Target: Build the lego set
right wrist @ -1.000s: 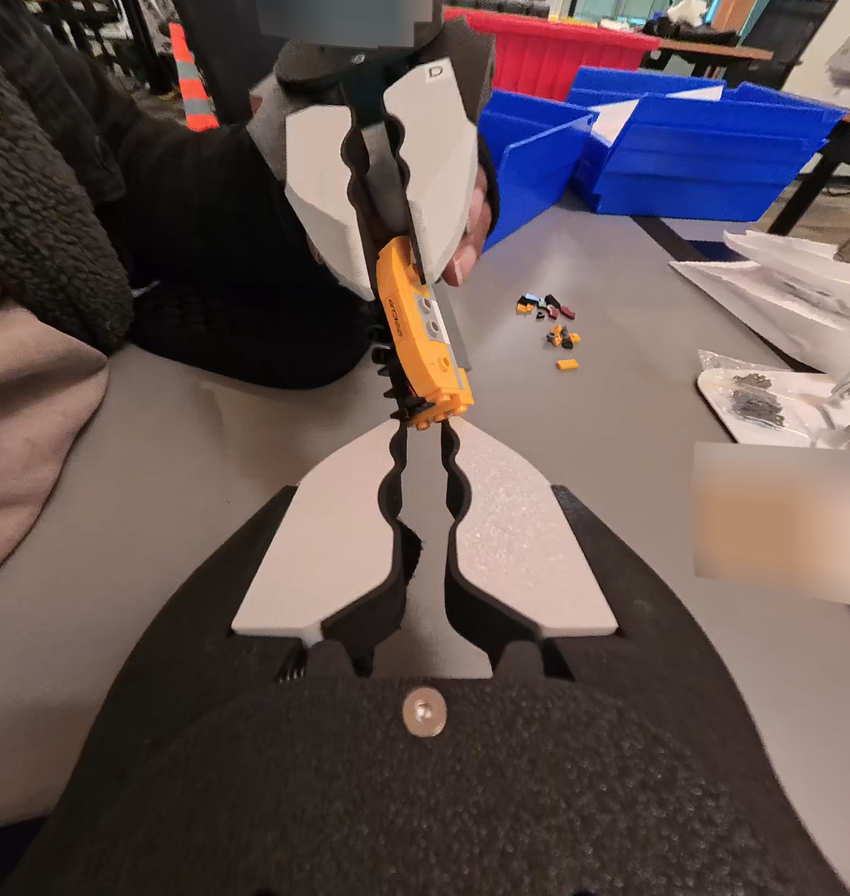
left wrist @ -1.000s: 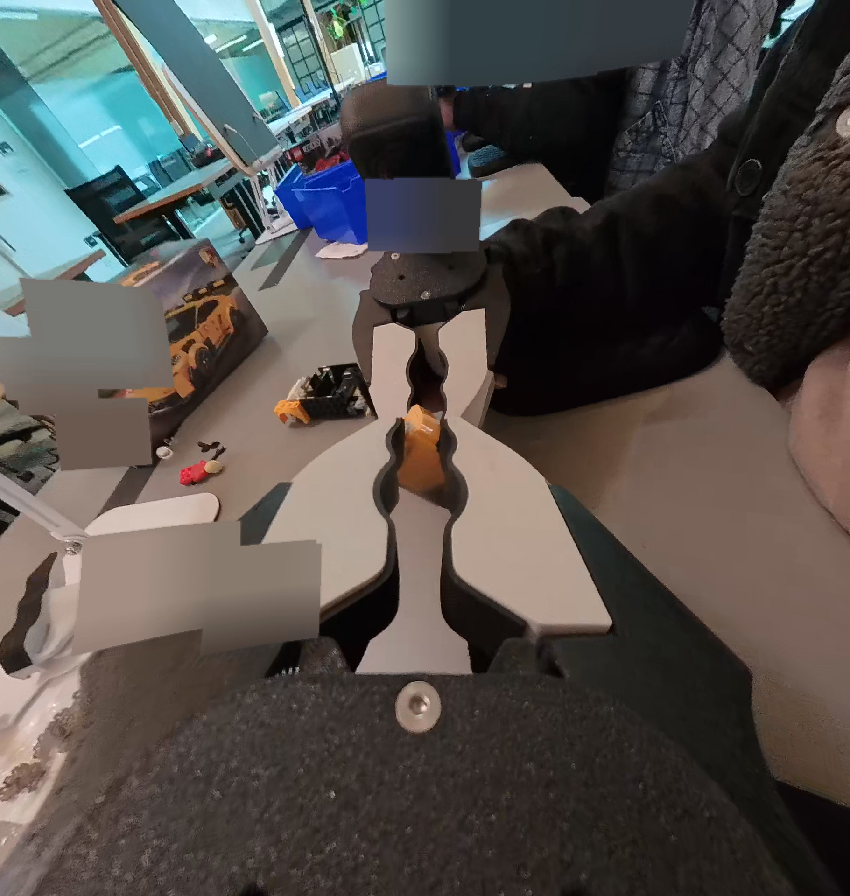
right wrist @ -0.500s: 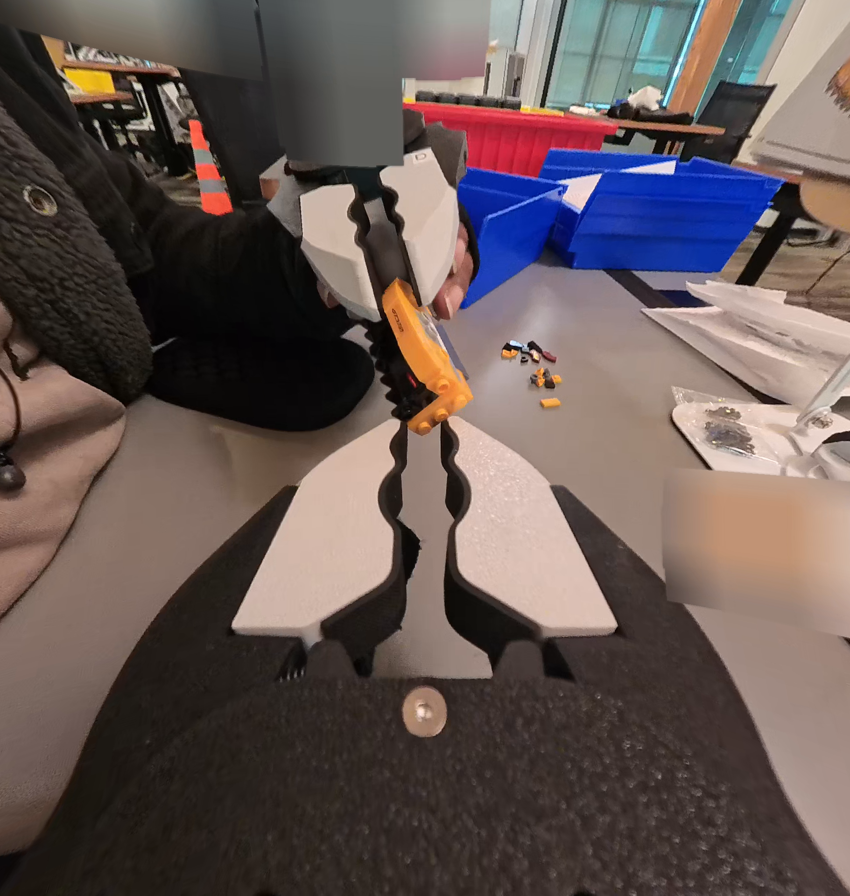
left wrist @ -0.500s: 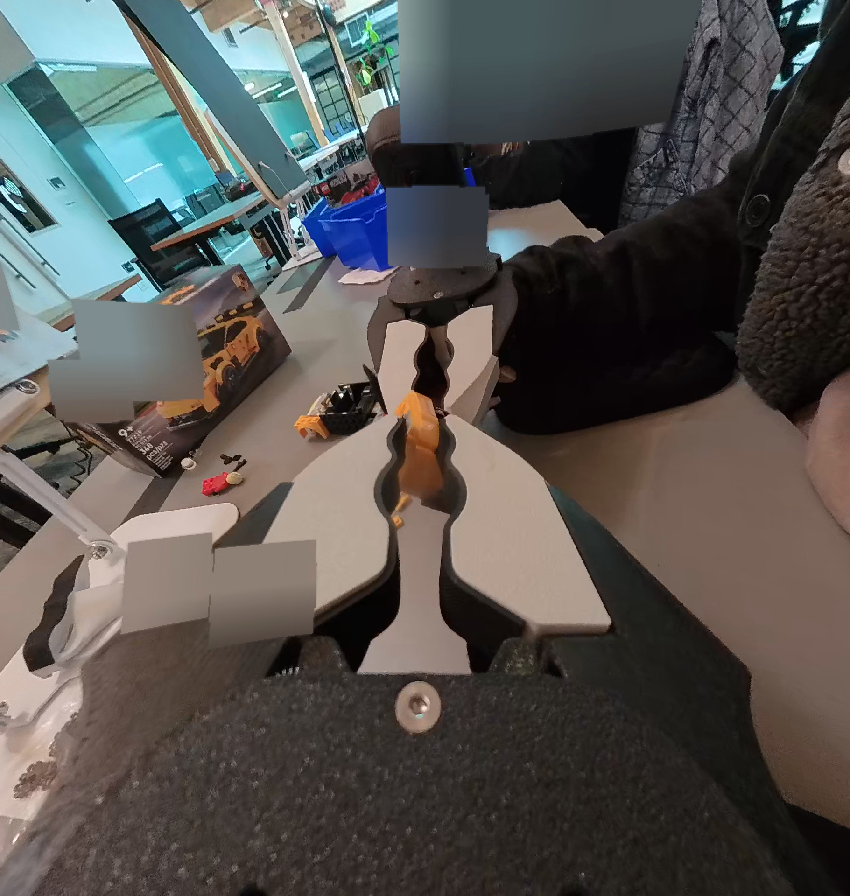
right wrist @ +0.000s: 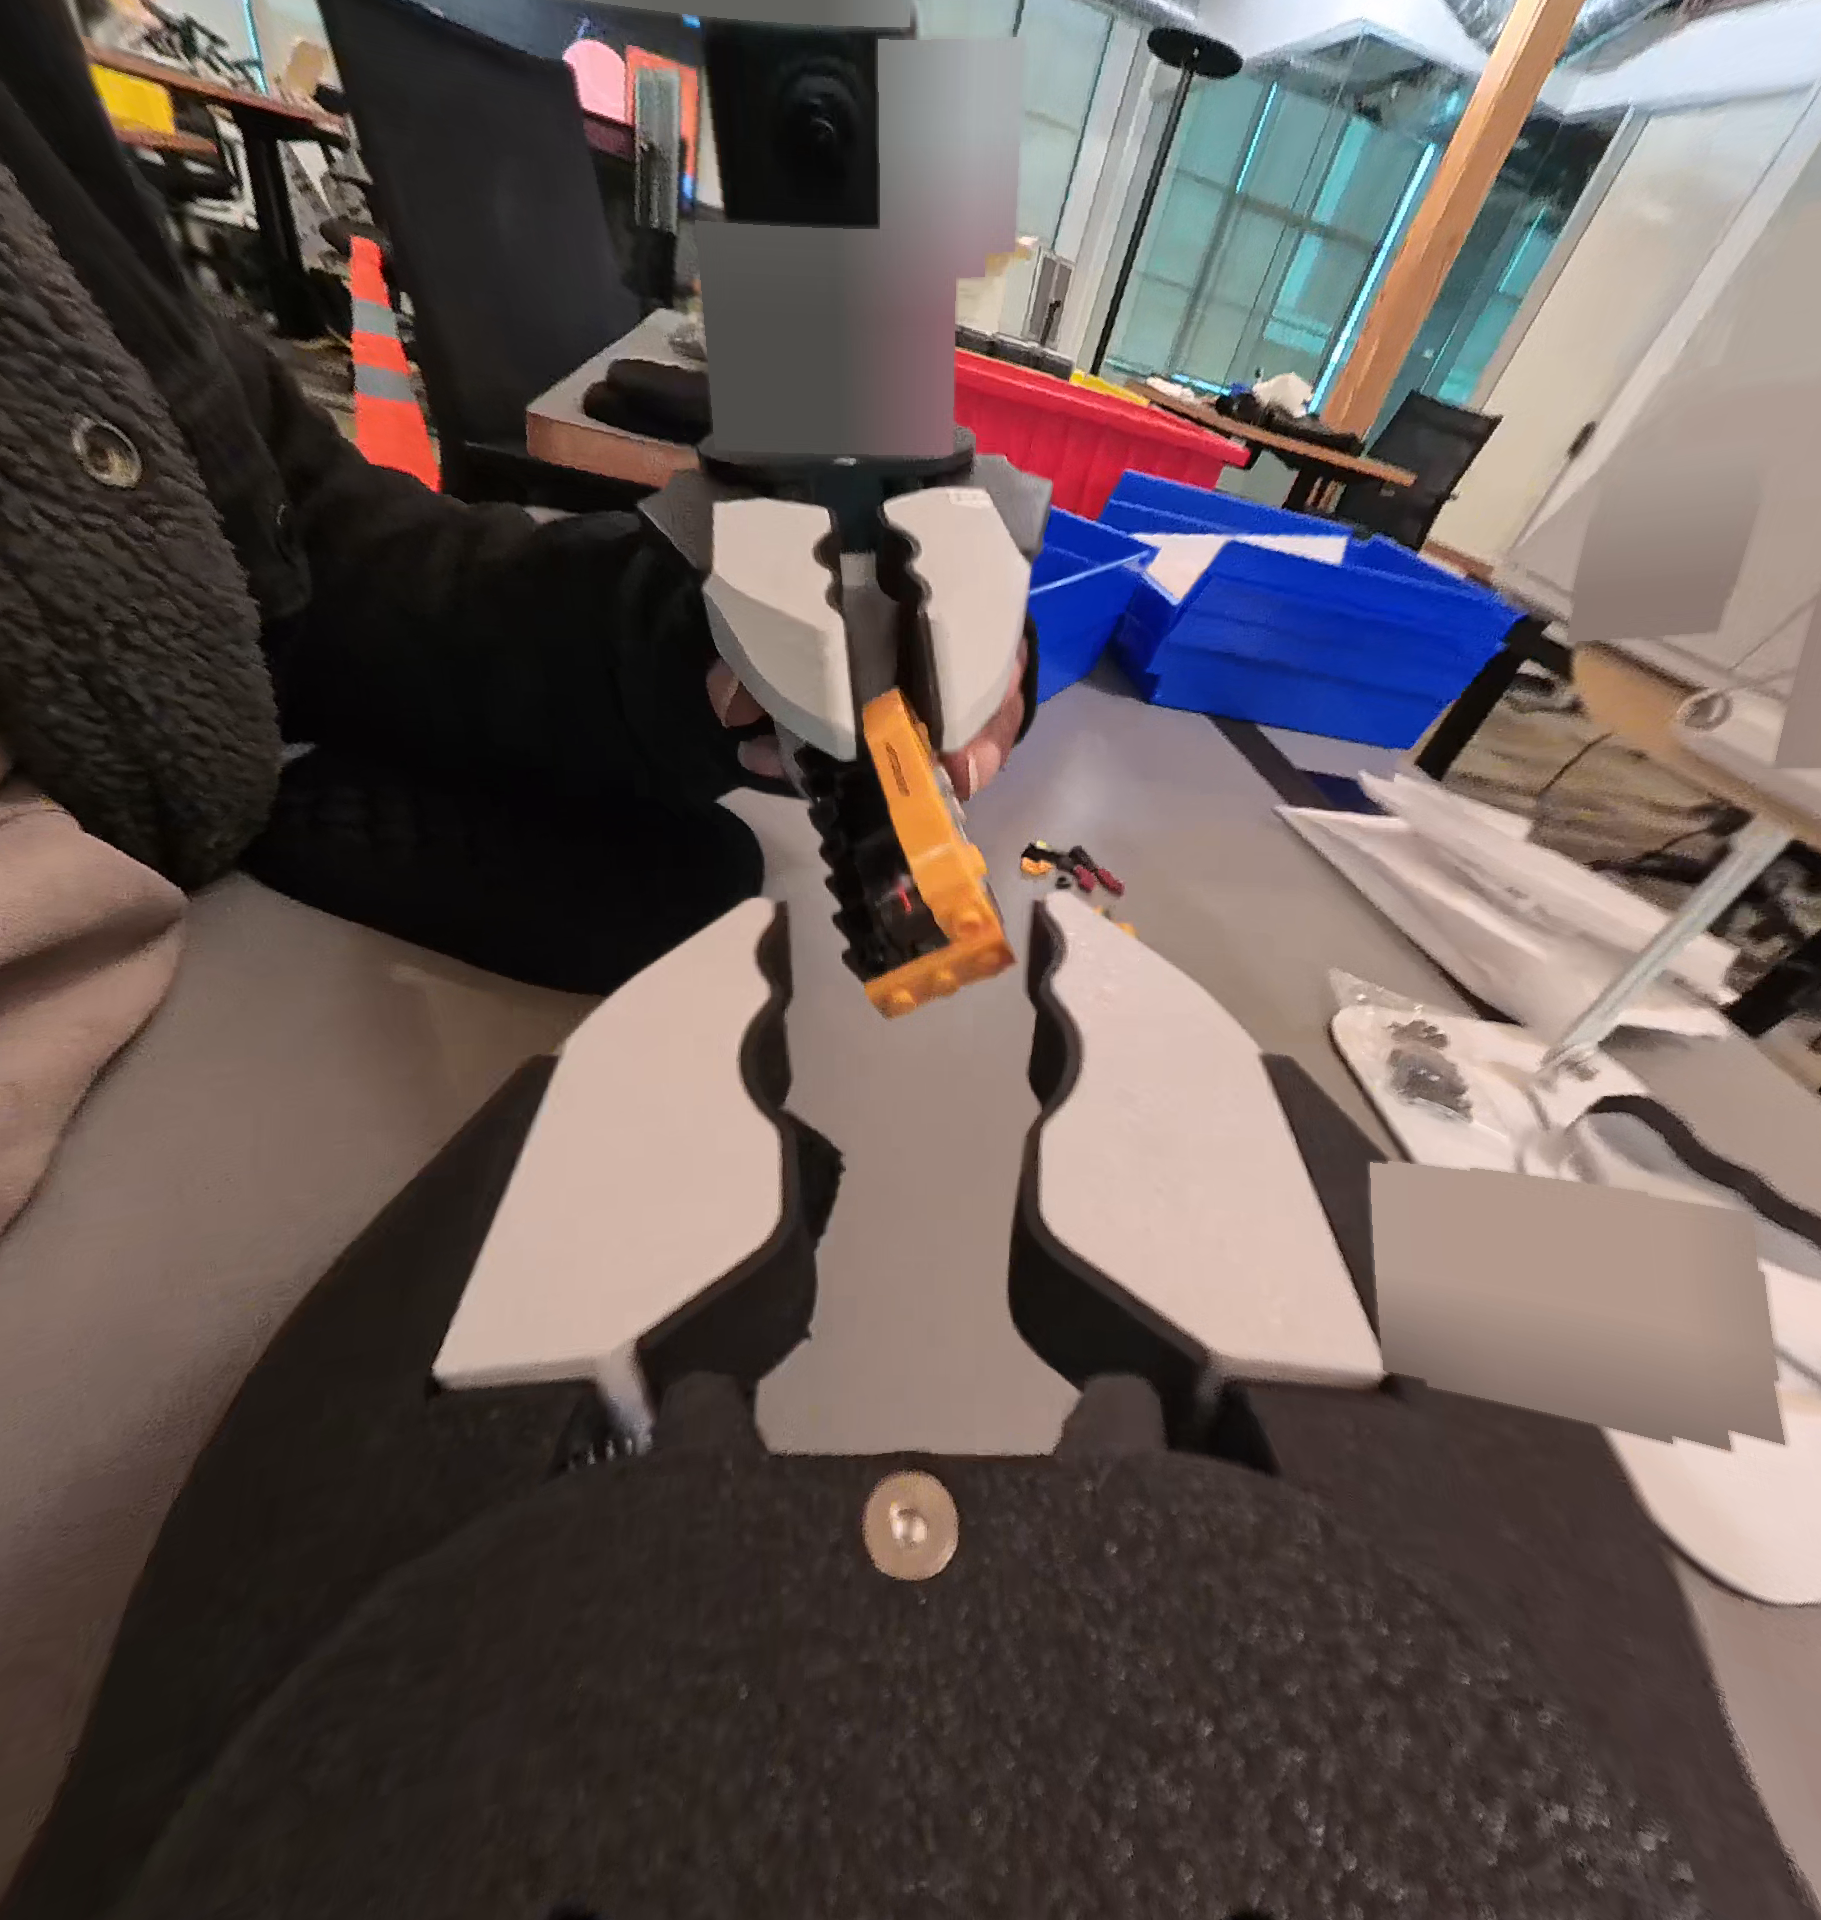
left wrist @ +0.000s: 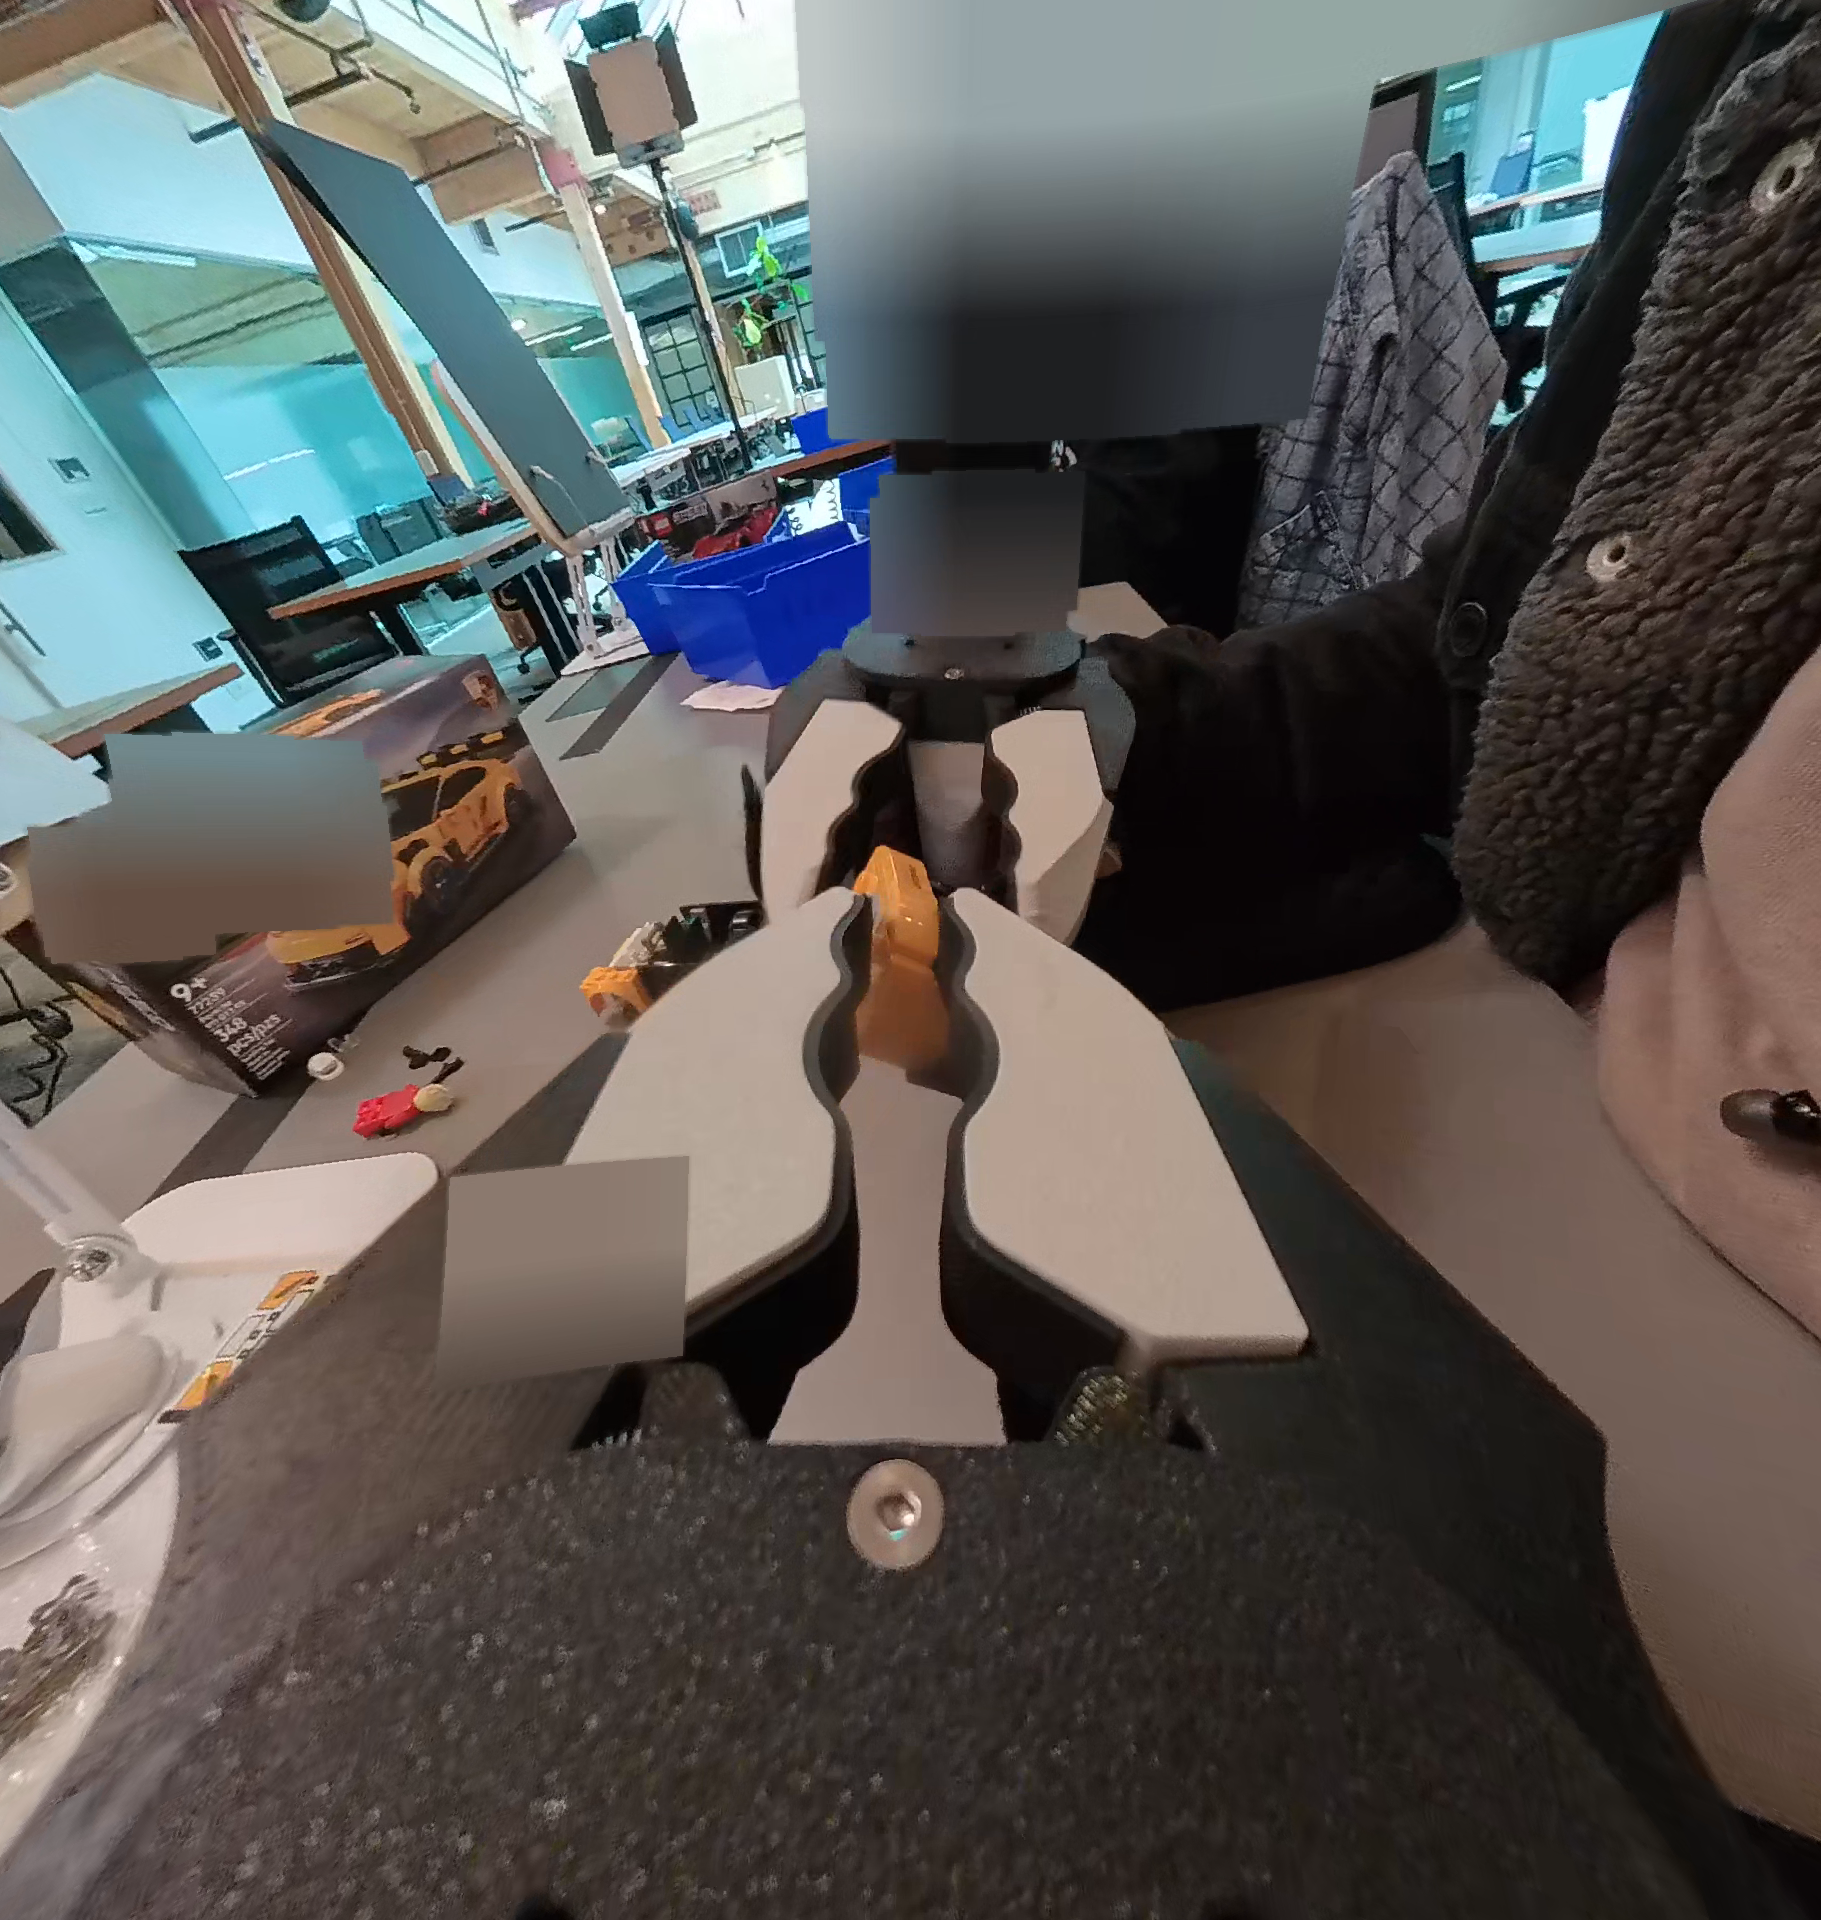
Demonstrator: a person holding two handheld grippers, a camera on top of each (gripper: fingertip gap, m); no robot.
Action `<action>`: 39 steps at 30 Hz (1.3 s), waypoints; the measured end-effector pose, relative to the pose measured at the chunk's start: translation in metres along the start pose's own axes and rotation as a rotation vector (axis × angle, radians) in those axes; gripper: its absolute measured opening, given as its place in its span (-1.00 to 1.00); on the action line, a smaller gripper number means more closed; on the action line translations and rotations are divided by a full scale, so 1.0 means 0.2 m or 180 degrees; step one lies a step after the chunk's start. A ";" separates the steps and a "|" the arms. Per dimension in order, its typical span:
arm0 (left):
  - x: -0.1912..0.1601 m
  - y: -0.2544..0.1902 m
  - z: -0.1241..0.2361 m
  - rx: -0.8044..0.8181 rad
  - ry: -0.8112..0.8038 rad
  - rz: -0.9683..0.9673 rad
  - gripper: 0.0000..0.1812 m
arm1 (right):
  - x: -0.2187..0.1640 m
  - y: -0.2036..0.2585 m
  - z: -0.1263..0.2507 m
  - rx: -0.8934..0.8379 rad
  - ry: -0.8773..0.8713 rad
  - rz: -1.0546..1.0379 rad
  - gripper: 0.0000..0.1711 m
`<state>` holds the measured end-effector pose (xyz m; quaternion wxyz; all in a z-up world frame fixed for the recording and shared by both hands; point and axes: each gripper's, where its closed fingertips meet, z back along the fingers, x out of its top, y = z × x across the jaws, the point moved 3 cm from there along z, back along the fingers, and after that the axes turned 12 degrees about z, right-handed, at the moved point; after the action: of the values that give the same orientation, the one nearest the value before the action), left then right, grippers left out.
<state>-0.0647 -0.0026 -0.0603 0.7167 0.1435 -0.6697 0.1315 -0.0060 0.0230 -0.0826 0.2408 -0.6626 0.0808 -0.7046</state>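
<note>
Closest in, the left hand-held gripper (left wrist: 901,914) shows two flat, pale grey fingers with wavy black foam edges, pinched tight on a glossy orange brick piece (left wrist: 901,961) held above the grey tabletop (left wrist: 1332,1049). From the other side that piece (right wrist: 916,862) is a long orange strip with a row of black toothed parts along one edge and round studs at its lower end, hanging tilted out of the left hand-held gripper (right wrist: 875,686). The right hand-held gripper (right wrist: 901,935) has the same two grey fingers, now spread well apart on either side of the studded end without touching it; half a second ago they stood nearly together just under it. In the left wrist view the right hand-held gripper (left wrist: 932,831) faces back, spread wide. On the matte tabletop beyond lie a half-built black and orange model (left wrist: 667,951), a small red piece (left wrist: 386,1110), a few tiny black bits (left wrist: 433,1060), and one cardboard set box (left wrist: 438,852) printed with a yellow car. On the other side sit a scatter of small loose bricks (right wrist: 1072,868), a clear bag of dark parts (right wrist: 1420,1070) and white paper sheets (right wrist: 1488,904). Farthest back are stacked blue plastic bins (right wrist: 1301,623) and one red bin (right wrist: 1082,436).
</note>
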 end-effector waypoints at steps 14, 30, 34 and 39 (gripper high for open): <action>-0.26 0.02 -0.07 0.0082 0.1067 -0.0096 -0.63 | -0.15 0.04 -0.01 0.0142 0.0894 0.0222 -0.65; -0.37 0.14 -0.04 0.0423 0.1345 0.0015 -0.73 | -0.33 -0.13 0.18 -0.0257 0.1554 -0.0272 -0.70; -0.41 0.16 -0.04 0.0466 0.1460 0.0069 -0.73 | -0.51 -0.11 0.19 -0.0163 0.2200 -0.0547 -0.75; -0.44 0.21 0.00 0.0644 0.1568 0.0064 -0.73 | -0.60 -0.12 0.17 0.0101 0.2592 -0.0742 -0.76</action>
<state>-0.0866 0.0364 -0.1460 0.8387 0.1715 -0.4599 0.2358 0.0220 0.1037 -0.1760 0.1181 -0.3310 0.0830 -0.9325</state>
